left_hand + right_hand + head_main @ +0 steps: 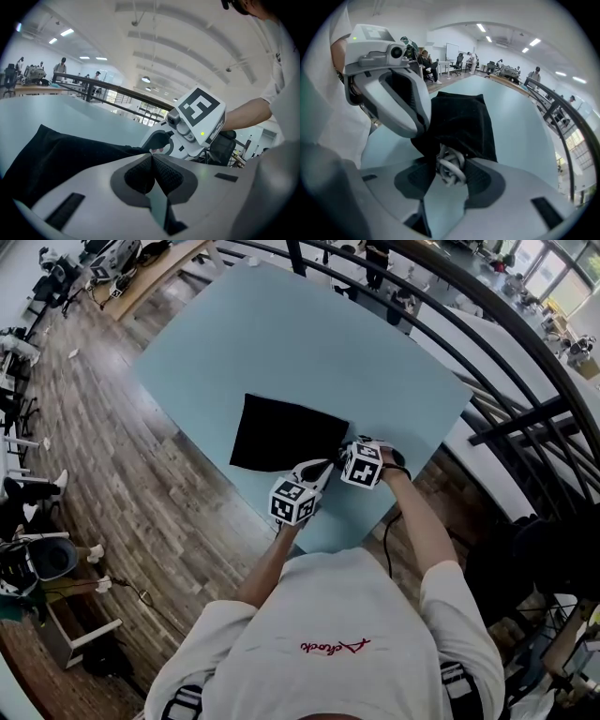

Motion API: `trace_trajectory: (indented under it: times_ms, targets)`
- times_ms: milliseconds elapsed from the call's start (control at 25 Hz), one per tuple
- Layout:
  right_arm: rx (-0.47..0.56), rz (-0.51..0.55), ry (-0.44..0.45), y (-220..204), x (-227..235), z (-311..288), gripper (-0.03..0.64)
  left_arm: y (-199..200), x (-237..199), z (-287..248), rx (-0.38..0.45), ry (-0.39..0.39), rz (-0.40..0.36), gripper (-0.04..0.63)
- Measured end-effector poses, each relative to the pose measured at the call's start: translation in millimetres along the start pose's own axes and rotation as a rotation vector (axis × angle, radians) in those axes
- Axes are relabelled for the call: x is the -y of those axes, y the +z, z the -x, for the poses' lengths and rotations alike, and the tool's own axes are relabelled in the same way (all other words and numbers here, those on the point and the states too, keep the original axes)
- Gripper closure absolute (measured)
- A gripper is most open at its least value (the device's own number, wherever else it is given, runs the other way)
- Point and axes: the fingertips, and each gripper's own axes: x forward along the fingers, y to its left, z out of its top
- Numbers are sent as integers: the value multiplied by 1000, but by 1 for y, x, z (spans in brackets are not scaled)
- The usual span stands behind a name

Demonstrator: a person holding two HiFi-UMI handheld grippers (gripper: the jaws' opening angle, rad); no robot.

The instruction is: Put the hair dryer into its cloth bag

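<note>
The black cloth bag [281,432] lies flat on the light blue table [281,334], its near right corner between both grippers. My left gripper [323,470] is shut on that corner's edge [423,136] and lifts it slightly; its pads meet [152,164] with the bag [61,159] stretching away to the left. Just beside it, my right gripper [450,180] points steeply down, shut on a coiled pale cord [450,168] that sits at the bag's opening [464,122]. The hair dryer's body does not show in any view.
The grippers work near the table's front right edge [375,521], with wooden floor [141,484] below to the left. A dark metal railing [487,352] curves along the right side. Desks, chairs and people stand far off.
</note>
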Motion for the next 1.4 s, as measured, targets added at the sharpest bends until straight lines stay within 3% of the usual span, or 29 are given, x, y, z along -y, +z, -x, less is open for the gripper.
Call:
trace_trajectory:
  times_ms: [680,1080,1400]
  targets:
    - [149,22,41,50,8,-45,417,15,-17,19,53,34,57,581]
    - [131,20,65,53,6,-70,417,-5,-32,29,23,60,97,581]
    - [153,10,39,48,9,-49,385,-4,-22,31,18,23,68,580]
